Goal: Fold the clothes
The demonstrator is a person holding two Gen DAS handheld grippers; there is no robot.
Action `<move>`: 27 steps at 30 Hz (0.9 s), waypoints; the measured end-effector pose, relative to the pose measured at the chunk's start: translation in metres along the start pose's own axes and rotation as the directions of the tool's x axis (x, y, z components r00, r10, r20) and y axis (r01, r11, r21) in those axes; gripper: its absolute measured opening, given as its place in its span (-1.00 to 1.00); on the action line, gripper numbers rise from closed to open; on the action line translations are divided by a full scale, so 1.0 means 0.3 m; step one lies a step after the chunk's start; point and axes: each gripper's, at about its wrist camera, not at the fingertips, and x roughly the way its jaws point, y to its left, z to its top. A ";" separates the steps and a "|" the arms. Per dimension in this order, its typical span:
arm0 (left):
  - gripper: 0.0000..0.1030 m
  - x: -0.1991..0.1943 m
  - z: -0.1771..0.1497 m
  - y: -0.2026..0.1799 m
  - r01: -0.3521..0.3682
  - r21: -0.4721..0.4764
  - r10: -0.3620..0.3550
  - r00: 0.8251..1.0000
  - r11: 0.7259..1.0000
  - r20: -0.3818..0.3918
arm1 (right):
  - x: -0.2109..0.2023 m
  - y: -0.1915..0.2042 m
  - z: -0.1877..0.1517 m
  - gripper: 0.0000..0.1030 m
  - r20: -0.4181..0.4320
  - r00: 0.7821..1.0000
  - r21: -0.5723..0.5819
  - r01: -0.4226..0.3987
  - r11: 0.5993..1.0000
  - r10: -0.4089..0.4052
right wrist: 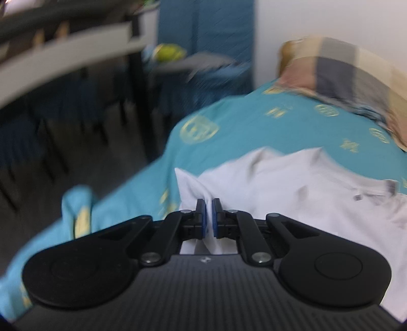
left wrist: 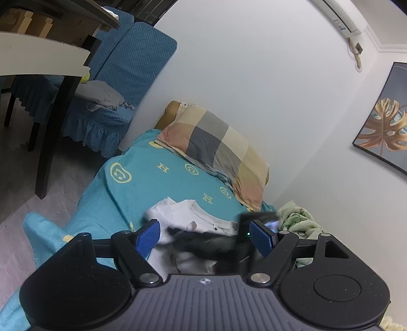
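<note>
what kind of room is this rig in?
Most likely a small bedroom in a home. A checked pillow lies on a teal bedsheet with yellow smiley prints, a wall-mounted white air conditioner hangs above, and a dark-legged table stands beside blue-covered chairs.

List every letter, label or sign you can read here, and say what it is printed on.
"H": yellow letter on the teal bedspread, beside printed smiley faces.
"N": yellow letter on the same bedspread, nearer the pillow.
Sticker on the air conditioner: too small to read.
Tag at the white shirt collar: too small to read.
Right wrist view: bedspread prints blurred, unreadable.
</note>
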 end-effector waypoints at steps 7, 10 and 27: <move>0.54 0.050 -0.033 -0.031 0.006 0.031 -0.004 0.999 0.999 -0.045 | -0.094 -0.417 0.006 -0.83 0.041 0.985 0.442 0.135 0.887 -0.170; 0.54 0.083 -0.054 -0.045 0.009 0.056 -0.005 0.996 0.998 -0.086 | -0.092 -0.548 -0.087 -0.80 -0.031 0.980 0.582 0.178 0.794 -0.197; 0.53 0.164 -0.111 -0.027 -0.061 0.067 0.072 0.983 0.996 -0.168 | 0.096 -0.392 -0.062 0.15 -0.191 0.935 0.391 0.351 0.851 -0.298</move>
